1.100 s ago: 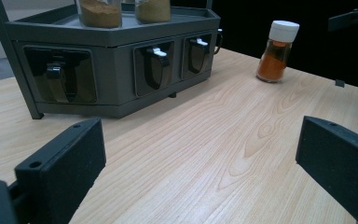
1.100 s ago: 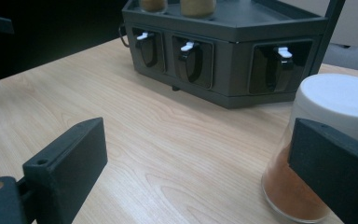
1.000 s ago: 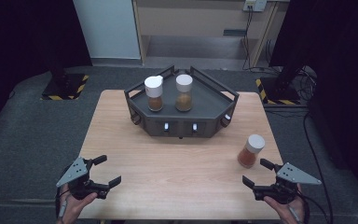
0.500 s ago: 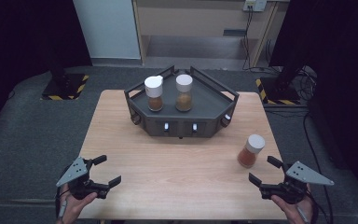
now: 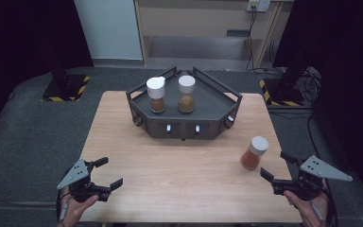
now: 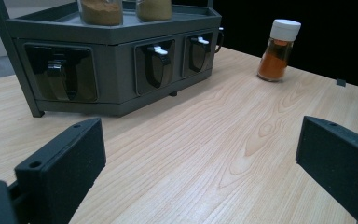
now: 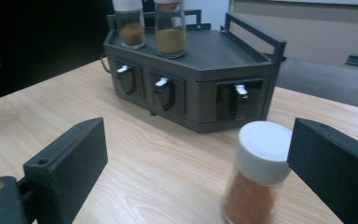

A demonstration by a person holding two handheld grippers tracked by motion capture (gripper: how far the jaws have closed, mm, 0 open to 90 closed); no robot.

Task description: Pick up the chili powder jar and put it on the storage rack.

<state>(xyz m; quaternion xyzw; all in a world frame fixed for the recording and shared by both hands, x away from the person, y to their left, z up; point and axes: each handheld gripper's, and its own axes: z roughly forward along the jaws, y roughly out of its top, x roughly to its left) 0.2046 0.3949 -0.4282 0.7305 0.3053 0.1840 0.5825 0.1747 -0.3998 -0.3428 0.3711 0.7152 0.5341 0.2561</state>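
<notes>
Jar: a white-capped spice jar (image 5: 254, 153) with orange-brown powder stands upright on the table (image 5: 179, 170), at the right, nearer than the rack and apart from it.
Jar, right gripper view: it sits close and blurred (image 7: 257, 173) between the two black jaws, touching neither.
Jar, left gripper view: it stands far off to the right (image 6: 278, 49) on the wood.
Right gripper: the right gripper (image 5: 278, 166) hangs at the near right edge, held in a hand (image 5: 312, 208), jaws spread wide, nothing pinched, just near of the jar.
Left gripper: the left gripper (image 5: 108, 173) sits at the near left corner in the other hand (image 5: 75, 205), jaws spread wide and empty, well apart from the jar.
Rack: a dark grey rack (image 5: 184, 111) stands at the far middle of the table, with a railed top and small drawers with pale handles along its front.
On the rack: two more white-capped jars stand upright side by side on top, the left one (image 5: 156, 94) with darker brown powder, the right one (image 5: 186, 93) with lighter tan.
Floor: grey around the table.
</notes>
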